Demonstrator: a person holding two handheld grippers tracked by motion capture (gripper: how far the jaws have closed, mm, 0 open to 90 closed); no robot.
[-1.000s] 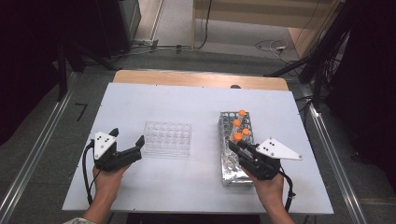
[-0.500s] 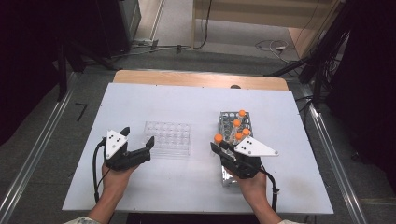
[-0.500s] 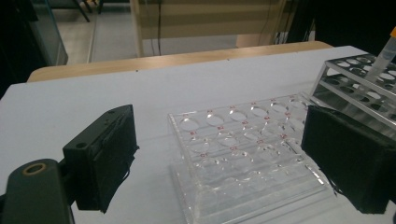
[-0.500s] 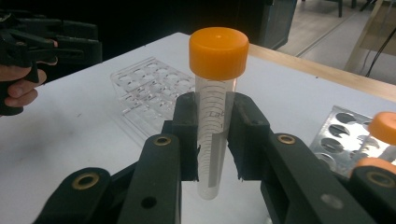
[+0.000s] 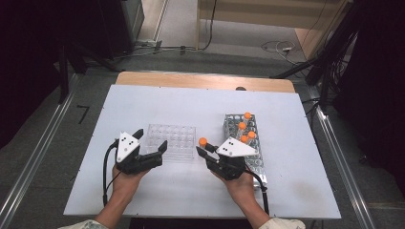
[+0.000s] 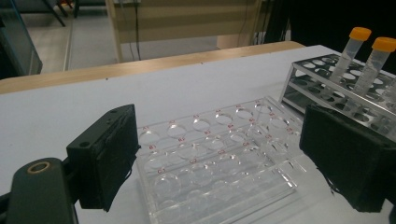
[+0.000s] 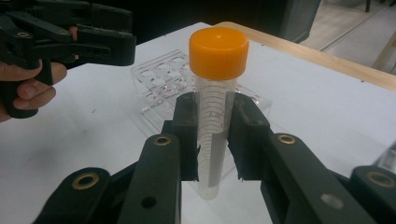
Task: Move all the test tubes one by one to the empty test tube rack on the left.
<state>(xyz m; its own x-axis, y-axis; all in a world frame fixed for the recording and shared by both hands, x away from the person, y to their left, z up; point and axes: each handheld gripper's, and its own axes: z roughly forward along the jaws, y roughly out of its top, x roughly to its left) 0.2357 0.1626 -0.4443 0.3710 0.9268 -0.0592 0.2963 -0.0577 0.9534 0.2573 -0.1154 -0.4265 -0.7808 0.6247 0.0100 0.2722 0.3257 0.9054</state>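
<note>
My right gripper [image 5: 204, 151] is shut on a clear tube with an orange cap [image 5: 203, 141], held upright just right of the clear plastic well rack [image 5: 171, 141]. In the right gripper view the two pads clamp the tube [image 7: 218, 51] below its cap, with the clear rack [image 7: 161, 88] behind it. My left gripper [image 5: 151, 141] stands open at the clear rack's front left corner. In the left gripper view its jaws straddle the near end of the rack [image 6: 210, 154] without touching it.
A metal tube rack [image 5: 232, 125] with several orange-capped tubes [image 5: 247, 116] stands at the right, also in the left gripper view [image 6: 322, 79]. The white tabletop [image 5: 191, 105] ends in a wooden strip [image 5: 205, 81] at the far side.
My right gripper has carried the orange-capped tube left, away from the metal rack and toward the clear rack. My left gripper has shifted right, up to the clear rack's corner.
</note>
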